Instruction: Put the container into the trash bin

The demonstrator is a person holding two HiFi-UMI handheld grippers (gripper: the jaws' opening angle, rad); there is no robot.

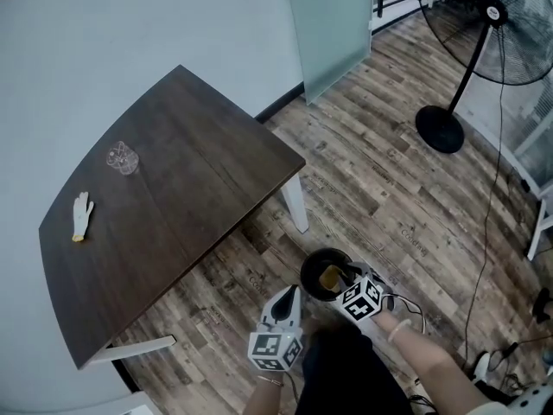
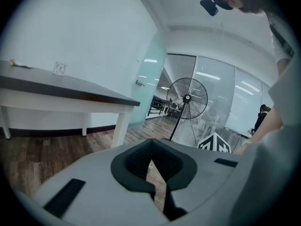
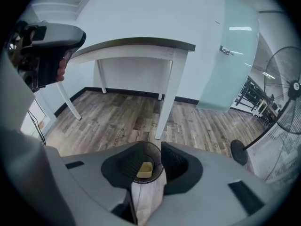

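So the yellow container (image 1: 332, 277) is sitting in the bottom of the round black trash bin (image 1: 313, 266), which is on the wood floor (image 1: 389, 188) in the lower middle of the head view, just off the near corner of the dark bench (image 1: 190, 180). In the right gripper view I'm looking straight down into the bin (image 3: 157, 160), with the container (image 3: 145, 169) showing in the gap between the jaws. My right gripper (image 3: 154, 145) is spread wide with nothing in it, hovering over the bin's rim and pitched down. In the head view it (image 1: 350, 282) sits right at the bin's lower right edge.

My left gripper (image 2: 151, 159) has its tips together and nothing between them. It points out across the room at the pedestal fan (image 2: 187, 98). In the head view it (image 1: 283, 305) is just left of the bin.

On the bench there's a clear glass (image 1: 123, 157) and a small white thing with a yellow tip (image 1: 82, 216), both over at the left.
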